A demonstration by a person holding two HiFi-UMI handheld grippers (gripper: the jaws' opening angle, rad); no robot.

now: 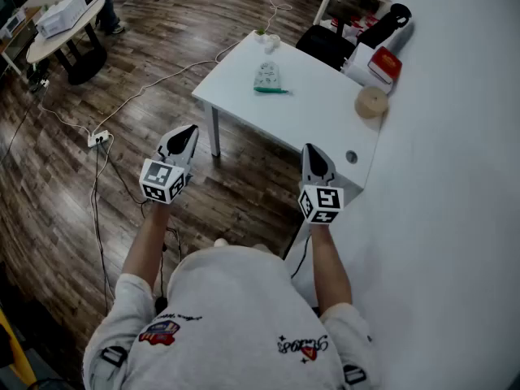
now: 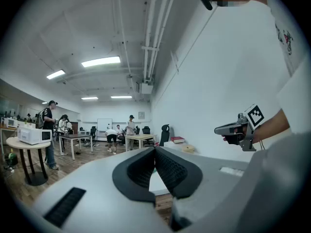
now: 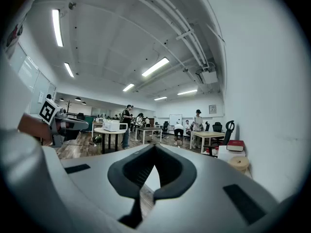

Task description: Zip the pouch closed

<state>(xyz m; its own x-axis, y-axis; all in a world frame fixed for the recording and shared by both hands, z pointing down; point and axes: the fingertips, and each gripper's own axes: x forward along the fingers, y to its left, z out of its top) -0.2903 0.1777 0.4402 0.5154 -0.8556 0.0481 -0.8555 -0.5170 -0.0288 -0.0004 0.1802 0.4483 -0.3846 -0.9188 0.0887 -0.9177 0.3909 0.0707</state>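
A small pale pouch (image 1: 266, 75) lies flat on the white table (image 1: 317, 112), with a teal strip along its near edge. My left gripper (image 1: 188, 132) hangs level over the wooden floor, short of the table's near-left corner, jaws shut and empty. The right gripper (image 1: 314, 150) hovers level at the table's near edge, also shut on nothing. In the left gripper view the jaws (image 2: 155, 152) meet at their tips, and the right gripper (image 2: 237, 128) shows to the side. In the right gripper view the jaws (image 3: 154, 150) are likewise closed. Neither gripper view shows the pouch.
A roll of tape (image 1: 372, 101) and a red-topped box (image 1: 385, 63) sit at the table's far right by the white wall. A black chair (image 1: 325, 45) stands behind. Cables and a power strip (image 1: 99, 138) lie on the floor. People stand at far desks (image 3: 127, 119).
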